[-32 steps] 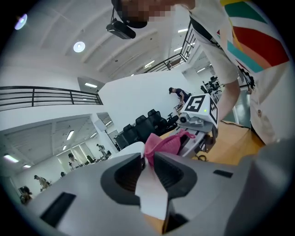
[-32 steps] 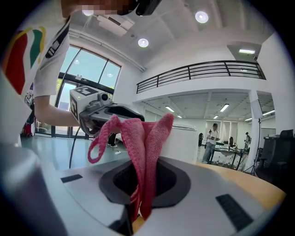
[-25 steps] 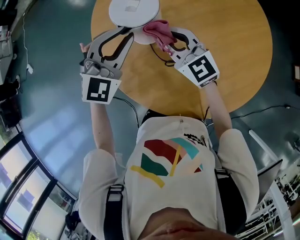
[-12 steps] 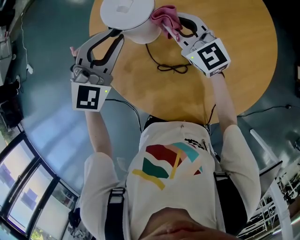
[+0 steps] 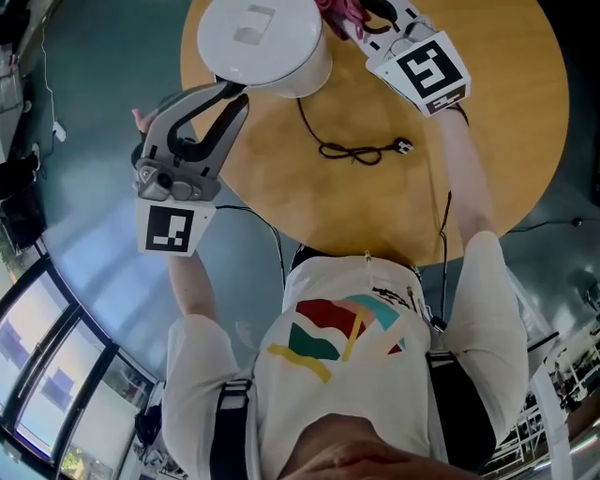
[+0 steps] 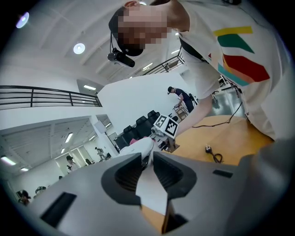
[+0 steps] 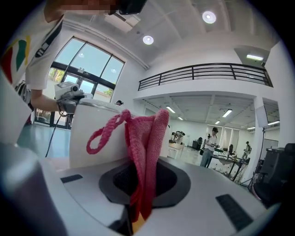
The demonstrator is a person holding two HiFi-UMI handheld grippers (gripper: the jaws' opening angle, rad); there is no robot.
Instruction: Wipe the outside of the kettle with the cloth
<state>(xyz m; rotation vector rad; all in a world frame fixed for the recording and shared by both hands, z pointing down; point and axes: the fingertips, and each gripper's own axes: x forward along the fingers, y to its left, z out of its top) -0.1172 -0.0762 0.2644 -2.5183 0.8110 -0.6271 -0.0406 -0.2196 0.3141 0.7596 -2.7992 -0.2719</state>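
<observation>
Pink cloth [image 7: 145, 147] stands bunched between the fingers [image 7: 171, 179] of my right gripper [image 7: 142, 177]. They are clamped on its folds, and a loose loop hangs out to one side. In the head view this right gripper [image 5: 364, 22] sits at the far edge of the round wooden tabletop [image 5: 469, 159], its marker cube [image 5: 422, 71] facing up. The cloth [image 5: 337, 11] lies at the far right side of the white kettle [image 5: 262, 42]. From the right gripper view the kettle's white wall [image 7: 94, 133] rises directly behind the cloth; I cannot tell whether the two are touching.

My left gripper [image 5: 234, 89] reaches in from the near left, and its tips meet the kettle's near edge. In the left gripper view the fingers [image 6: 120, 174] of the left gripper [image 6: 150, 159] are nearly together, pinched on a thin white part of the kettle [image 6: 154, 191], a handle as far as I can tell.

A black cord [image 5: 342, 148] curls on the tabletop just in front of the kettle and ends in a plug [image 5: 403, 143] that lies loose on the wood.
</observation>
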